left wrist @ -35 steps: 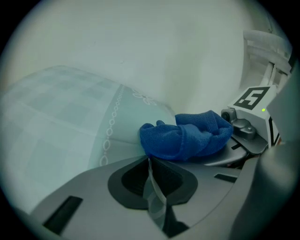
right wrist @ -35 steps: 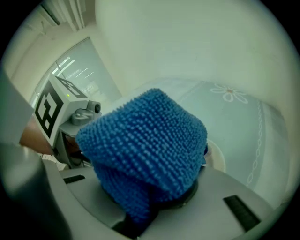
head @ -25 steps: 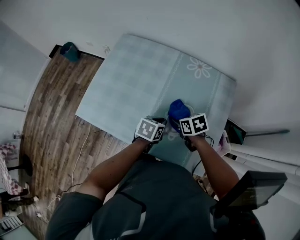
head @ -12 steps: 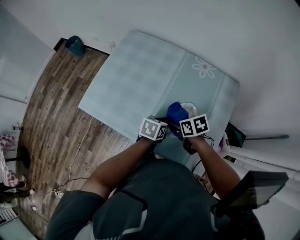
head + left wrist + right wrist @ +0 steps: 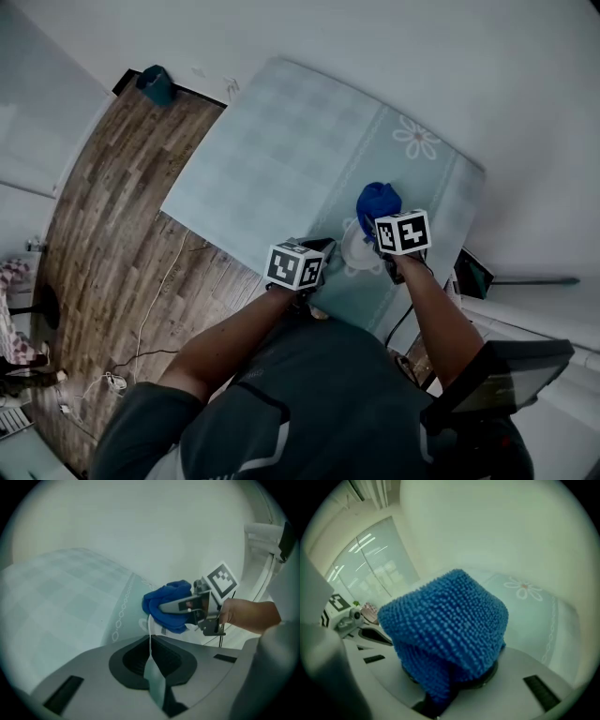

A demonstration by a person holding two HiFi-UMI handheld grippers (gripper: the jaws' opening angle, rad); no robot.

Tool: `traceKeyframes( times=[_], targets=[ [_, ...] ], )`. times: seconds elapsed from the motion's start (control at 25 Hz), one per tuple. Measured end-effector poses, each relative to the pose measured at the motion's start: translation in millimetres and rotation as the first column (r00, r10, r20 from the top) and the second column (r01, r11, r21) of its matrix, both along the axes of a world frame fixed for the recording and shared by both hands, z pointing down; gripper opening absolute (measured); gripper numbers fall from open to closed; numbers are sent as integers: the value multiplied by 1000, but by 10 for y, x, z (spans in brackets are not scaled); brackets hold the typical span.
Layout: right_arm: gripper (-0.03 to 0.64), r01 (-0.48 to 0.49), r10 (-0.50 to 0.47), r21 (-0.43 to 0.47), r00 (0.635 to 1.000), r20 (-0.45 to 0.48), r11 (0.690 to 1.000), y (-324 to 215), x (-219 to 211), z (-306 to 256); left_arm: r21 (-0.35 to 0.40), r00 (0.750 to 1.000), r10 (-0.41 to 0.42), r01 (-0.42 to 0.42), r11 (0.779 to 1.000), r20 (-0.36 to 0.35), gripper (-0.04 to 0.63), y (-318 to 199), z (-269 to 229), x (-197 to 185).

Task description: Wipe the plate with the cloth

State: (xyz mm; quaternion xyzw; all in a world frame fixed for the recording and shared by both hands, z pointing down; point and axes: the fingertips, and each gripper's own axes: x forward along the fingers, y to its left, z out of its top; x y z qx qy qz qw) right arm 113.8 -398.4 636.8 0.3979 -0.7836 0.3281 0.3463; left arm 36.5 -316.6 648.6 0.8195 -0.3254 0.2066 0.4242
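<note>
A small white plate (image 5: pixel 357 247) sits near the table's front edge, between my two grippers. My left gripper (image 5: pixel 324 247) is shut on its near rim. In the left gripper view the thin white plate edge (image 5: pixel 150 626) runs straight between the closed jaws of the left gripper (image 5: pixel 151 641). The blue nubby cloth (image 5: pixel 378 201) is bunched in my right gripper (image 5: pixel 386 223), which is shut on it just right of the plate. The left gripper view has the cloth (image 5: pixel 165 603) and the right gripper (image 5: pixel 186 605) just past the plate. In the right gripper view the cloth (image 5: pixel 445 618) hides the jaws.
The table wears a pale green checked cover (image 5: pixel 281 159) with a flower print (image 5: pixel 418 142). Wooden floor (image 5: pixel 112 206) lies to the left, with a teal object (image 5: pixel 156 84) by the wall and cables. A dark screen (image 5: pixel 502 375) stands at lower right.
My right gripper has carried the cloth rightwards and a little up, off the plate, so more of the white plate shows. The left gripper has kept its place at the rim.
</note>
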Motion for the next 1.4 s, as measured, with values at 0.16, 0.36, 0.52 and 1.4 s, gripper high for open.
traceKeyframes(
  times=[0.16, 0.36, 0.52, 1.4],
  targets=[
    [69, 118, -118, 10, 992, -55, 993, 231, -300, 74, 36, 999, -31, 31, 999, -20, 18, -36, -98, -192],
    [69, 208, -209, -27, 977, -39, 978, 622, -541, 68, 45, 994, -92, 95, 994, -53, 18, -68, -176, -357],
    [69, 277, -278, -38, 960, -19, 960, 911, -655, 30, 81, 991, -112, 118, 990, -73, 18, -64, -282, -398],
    [69, 10, -171, 472, 939, 299, 882, 1765, -19, -1950, 625, 991, -71, 126, 771, -113, 11, 782, -2277, -385]
  ],
)
